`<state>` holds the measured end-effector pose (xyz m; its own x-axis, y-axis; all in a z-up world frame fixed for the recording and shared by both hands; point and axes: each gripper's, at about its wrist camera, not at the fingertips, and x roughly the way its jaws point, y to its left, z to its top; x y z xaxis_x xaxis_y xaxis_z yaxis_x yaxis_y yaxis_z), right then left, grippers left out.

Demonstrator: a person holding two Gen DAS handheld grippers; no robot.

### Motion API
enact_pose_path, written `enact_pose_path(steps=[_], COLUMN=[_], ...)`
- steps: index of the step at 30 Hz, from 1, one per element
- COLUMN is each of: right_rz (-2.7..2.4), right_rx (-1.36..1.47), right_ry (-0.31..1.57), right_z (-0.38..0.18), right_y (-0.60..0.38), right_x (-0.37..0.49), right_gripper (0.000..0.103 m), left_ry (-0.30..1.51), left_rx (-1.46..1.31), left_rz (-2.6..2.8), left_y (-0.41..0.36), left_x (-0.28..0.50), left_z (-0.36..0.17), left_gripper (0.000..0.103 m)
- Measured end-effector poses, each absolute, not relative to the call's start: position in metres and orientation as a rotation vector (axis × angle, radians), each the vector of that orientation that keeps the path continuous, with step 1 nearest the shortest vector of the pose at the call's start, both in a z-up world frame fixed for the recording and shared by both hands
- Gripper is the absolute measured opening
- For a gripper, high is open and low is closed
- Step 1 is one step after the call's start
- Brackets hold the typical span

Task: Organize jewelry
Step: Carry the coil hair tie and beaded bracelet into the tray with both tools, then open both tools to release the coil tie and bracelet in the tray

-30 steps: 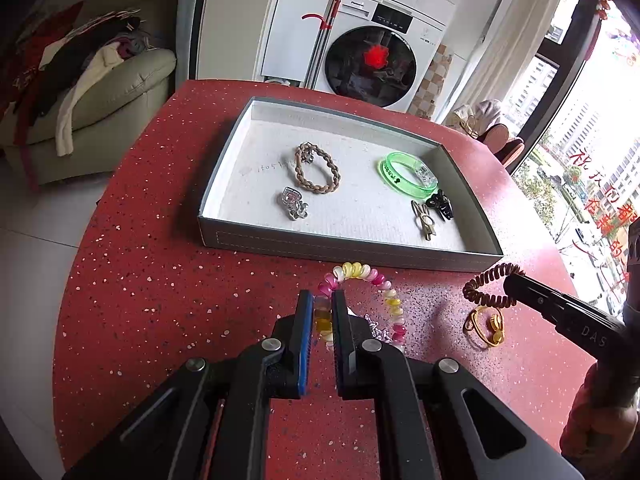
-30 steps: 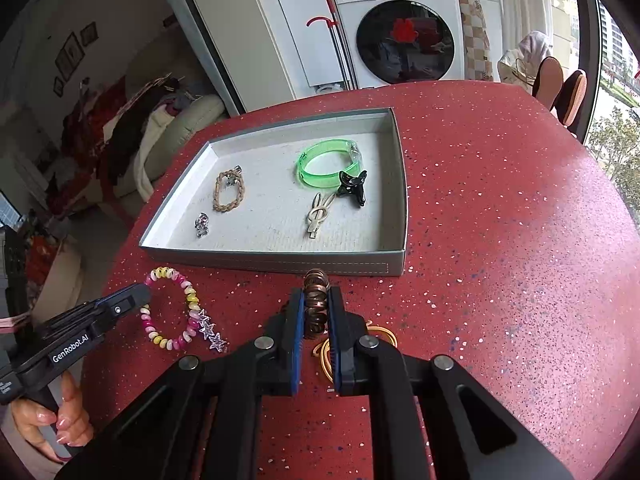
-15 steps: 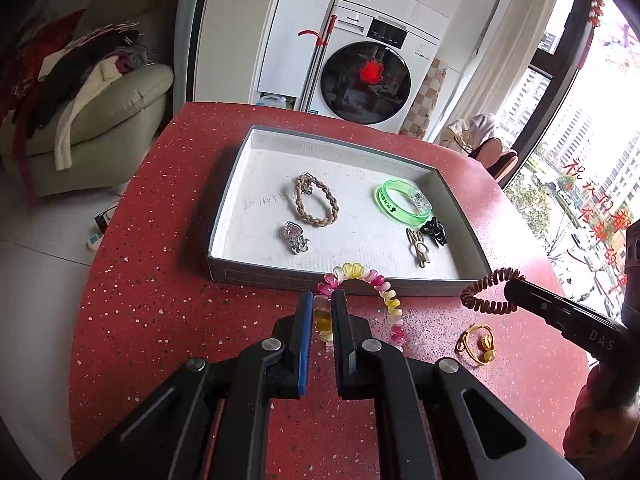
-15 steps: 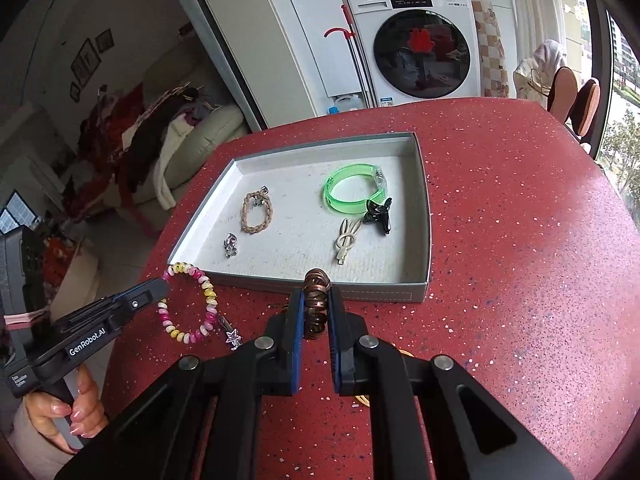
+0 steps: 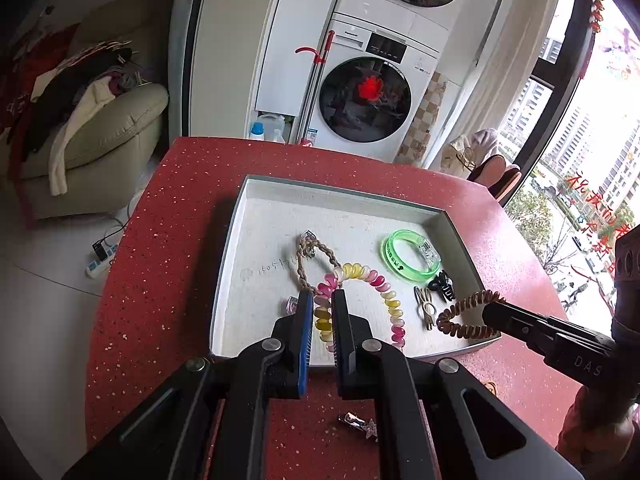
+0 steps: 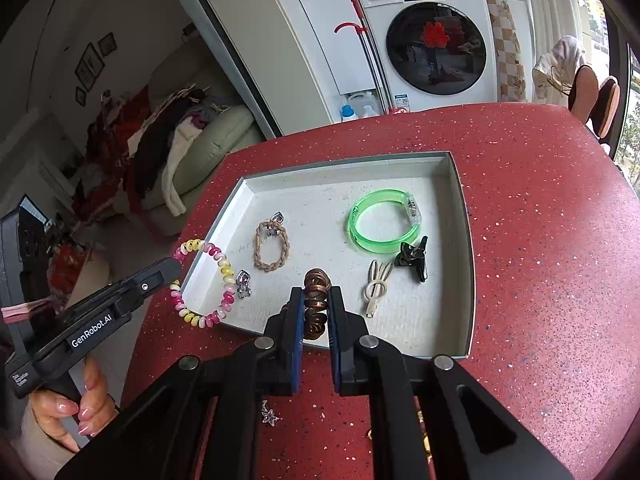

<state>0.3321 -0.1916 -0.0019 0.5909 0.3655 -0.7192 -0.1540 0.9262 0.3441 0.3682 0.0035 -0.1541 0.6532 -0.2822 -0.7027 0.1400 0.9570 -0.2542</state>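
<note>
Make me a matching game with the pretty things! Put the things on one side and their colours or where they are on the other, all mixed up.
Things:
1. coil bracelet
2. coil hair tie
3. bangle
4. braided bracelet

Descriptions:
A. green, in the tray
B. pink and yellow, in the left gripper
C. tan, in the tray
D. brown, in the right gripper

Pairs: 1-B, 2-D, 3-A, 4-C

A: Where is room inside the shallow grey cardboard tray (image 6: pixel 467 264)?

B: Its far-left floor and near-right corner lie bare. The braided tan rope bracelet (image 6: pixel 272 250) fills its middle; the translucent green plastic bangle (image 6: pixel 384 222), black hair clip (image 6: pixel 414 260) and cream bunny-shaped clip (image 6: pixel 376 286) crowd its right.
</note>
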Motion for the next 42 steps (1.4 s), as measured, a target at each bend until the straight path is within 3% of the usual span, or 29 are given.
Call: enact_pose_path(steps=[16,33,36,38,42], right_rz=[0.229,0.110,0.111,0.118,0.135], right_rx=[0.224,0.117,0.119,0.131,0.135], right_ry=[0.993,0.969,0.984,0.985,0.967], right_z=[-0.053,-0.055,-0.057,-0.058,-0.053], right_y=[-0.190,-0.198,-0.197,-0.197,-0.195], right_x=[0.387,0.389,0.390,0.389,0.385], right_gripper=[0.012,0.015,0.021,0.036,0.049], left_ry=[0.871,0.893,0.893,0.893,0.893], left_rx=[-0.022,0.152,0.154,0.148,0.145], left_rz=[-0.169,-0.079,-0.076,-0.074,-0.073], left_y=[-0.029,-0.051,-0.052,-0.051,-0.051], left_x=[0.426,0.437,0.436,0.436,0.436], left_z=[-0.195,-0.224,-0.223,-0.222,-0.222], left_gripper=[0.028,0.028,0.029,0.029,0.029])
